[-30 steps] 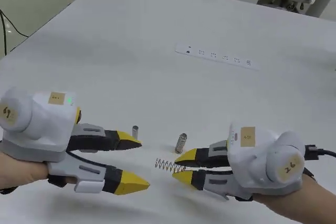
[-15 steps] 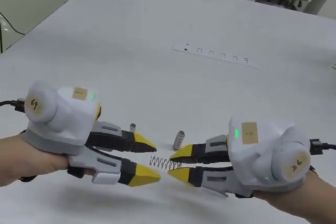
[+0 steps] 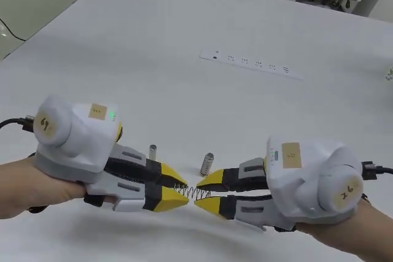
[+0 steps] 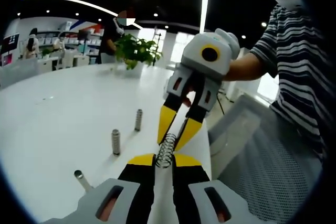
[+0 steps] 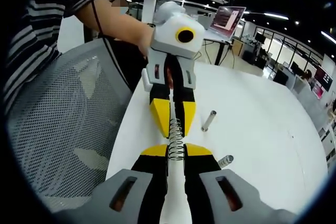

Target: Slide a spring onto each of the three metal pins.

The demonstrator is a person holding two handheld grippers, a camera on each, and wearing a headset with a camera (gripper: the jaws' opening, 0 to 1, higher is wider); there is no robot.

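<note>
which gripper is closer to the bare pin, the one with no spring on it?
Left. The left gripper lies right beside the bare pin, which stands just behind its jaws. The right gripper sits across the spring, farther off.

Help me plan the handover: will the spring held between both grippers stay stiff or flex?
The spring, thin open-coiled wire spanning the left gripper and right gripper, will likely bend or sag once one end is freed. It looks light and round, so it may roll on the table if dropped.
</note>
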